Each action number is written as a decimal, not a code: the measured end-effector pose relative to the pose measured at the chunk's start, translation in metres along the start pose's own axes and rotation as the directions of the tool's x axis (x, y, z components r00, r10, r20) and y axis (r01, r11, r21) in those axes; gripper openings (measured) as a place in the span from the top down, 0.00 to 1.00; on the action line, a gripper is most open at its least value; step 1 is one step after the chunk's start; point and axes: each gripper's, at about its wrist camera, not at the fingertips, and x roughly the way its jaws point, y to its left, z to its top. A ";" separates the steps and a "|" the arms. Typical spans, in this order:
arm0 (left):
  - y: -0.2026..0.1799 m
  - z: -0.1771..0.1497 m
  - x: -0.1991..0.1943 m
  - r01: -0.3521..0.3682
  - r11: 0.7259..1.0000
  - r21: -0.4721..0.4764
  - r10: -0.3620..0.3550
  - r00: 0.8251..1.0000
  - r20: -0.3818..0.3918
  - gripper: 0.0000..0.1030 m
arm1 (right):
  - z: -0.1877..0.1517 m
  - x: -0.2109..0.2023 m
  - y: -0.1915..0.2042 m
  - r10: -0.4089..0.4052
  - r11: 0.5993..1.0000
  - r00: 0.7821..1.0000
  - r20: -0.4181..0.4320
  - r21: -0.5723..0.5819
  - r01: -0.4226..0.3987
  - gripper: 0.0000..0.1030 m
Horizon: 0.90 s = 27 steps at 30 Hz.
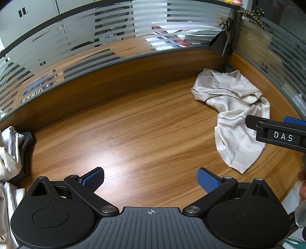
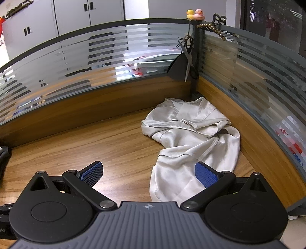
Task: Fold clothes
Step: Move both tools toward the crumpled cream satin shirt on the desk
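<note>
Garment (image 2: 193, 138) crumpled in desk (image 2: 95, 145) corner — claws agape

A pale silver-grey satin garment (image 2: 191, 138) lay on a warm brown wood-grain desk (image 2: 95, 141). The partition glass (image 2: 95, 57) carried frosted white horizontal stripes. Both the left gripper (image 1: 150, 180) and right gripper (image 2: 149, 175) were black with blue textured pads (image 2: 91, 173). A yellow duck (image 2: 189, 13) sat beside a pink duck (image 2: 199, 13).
</note>
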 end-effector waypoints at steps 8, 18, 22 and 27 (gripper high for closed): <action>0.001 -0.002 0.000 0.062 0.998 0.026 -0.062 0.998 -0.004 0.00 | -0.001 0.003 -0.009 0.002 1.000 1.000 0.012 -0.012 -0.002 0.00; -0.004 0.001 -0.004 0.007 0.996 0.089 -0.010 0.999 0.035 0.00 | -0.006 0.018 -0.001 -0.021 1.000 0.999 -0.045 0.011 0.022 0.00; -0.004 -0.001 -0.003 0.040 0.996 0.075 -0.043 0.998 0.041 0.00 | -0.007 0.019 0.003 -0.028 1.000 0.998 -0.057 -0.002 0.028 0.00; -0.005 -0.003 -0.004 0.046 0.995 0.091 -0.050 0.998 0.039 0.00 | -0.003 0.019 0.000 -0.029 1.000 0.998 -0.061 0.009 0.030 0.00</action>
